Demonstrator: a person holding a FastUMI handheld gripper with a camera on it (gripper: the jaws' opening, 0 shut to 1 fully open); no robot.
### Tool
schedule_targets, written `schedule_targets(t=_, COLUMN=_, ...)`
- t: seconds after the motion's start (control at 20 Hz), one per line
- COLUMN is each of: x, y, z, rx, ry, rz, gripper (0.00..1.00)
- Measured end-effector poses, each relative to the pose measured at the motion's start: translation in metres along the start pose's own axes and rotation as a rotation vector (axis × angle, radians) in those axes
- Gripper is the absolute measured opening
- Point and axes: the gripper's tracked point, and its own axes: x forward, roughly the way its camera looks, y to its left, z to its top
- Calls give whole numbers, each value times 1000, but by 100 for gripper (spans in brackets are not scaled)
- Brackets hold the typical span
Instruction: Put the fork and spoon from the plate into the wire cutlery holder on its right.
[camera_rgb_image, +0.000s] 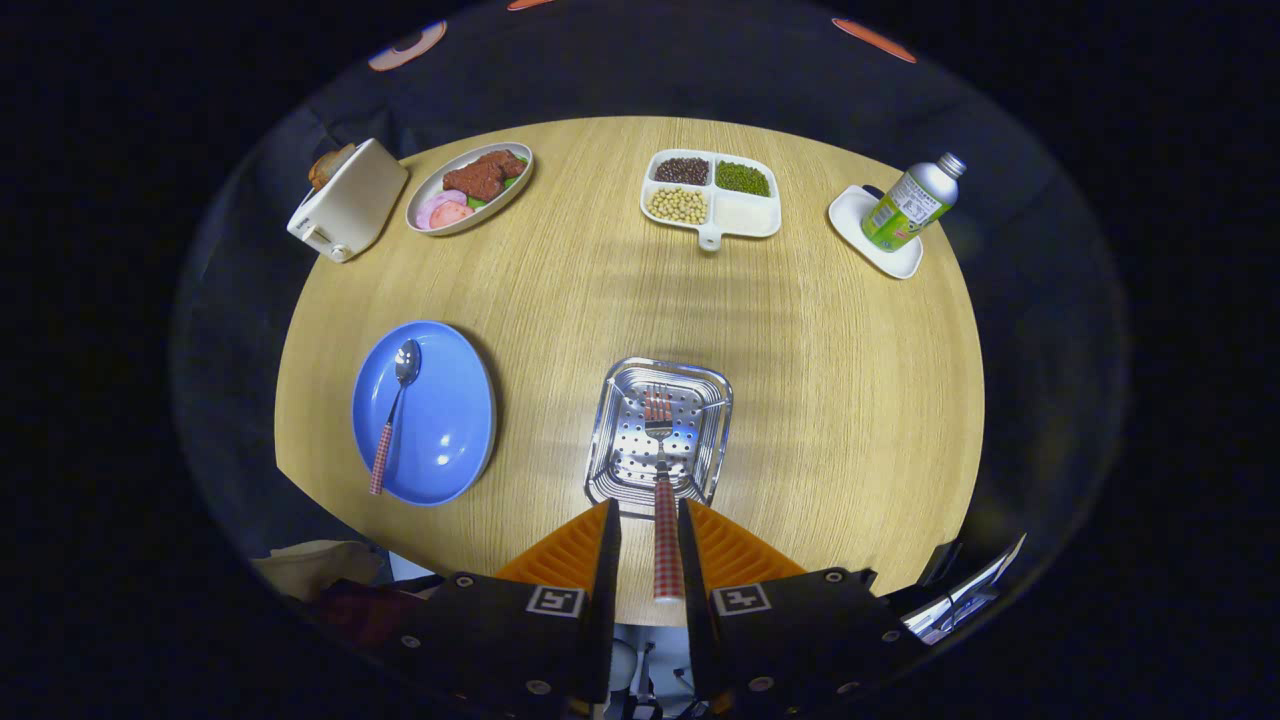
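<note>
One round desk is carrying one blue plate, one wire cutlery holder to its right, one fork and one spoon. The tongs are gripping the fork's checked handle, its tines hanging over the holder. The spoon is lying on the plate. The desk's near edge is passing under the tongs.

We can't read any text here. The bottle far beyond the gripper, off to the right on a white dish, carries a printed label, too small for us to make out. Each finger mount near the fingers bears a square black-and-white marker, a pattern, no letters or numbers. The fingers pinch the fork handle.
</note>
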Motion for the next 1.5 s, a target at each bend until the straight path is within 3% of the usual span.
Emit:
schedule_targets(t=0.15, x=-14, y=14, z=9, rx=-4, ry=-100, rz=-9, gripper=49)
schedule_targets(t=0.35, x=-27, y=41, z=19, rx=0, ry=-235, rz=-16, gripper=54)
schedule_targets(t=0.55, x=-36, y=76, z=24, rx=9, ry=-351, rz=-12, gripper=79)
schedule_targets(t=0.6, x=-35, y=84, z=23, rx=12, ry=-365, rz=-12, gripper=89)
schedule_targets(t=0.7, x=-33, y=105, z=21, rx=33, ry=-388, rz=-2, gripper=99)
schedule_targets(t=1.2, x=-5, y=203, z=17, rx=27, ry=-531, rz=27, gripper=99)
schedule_targets(t=1.5, x=34, y=243, z=2, rx=43, ry=-501, rz=49, gripper=99)
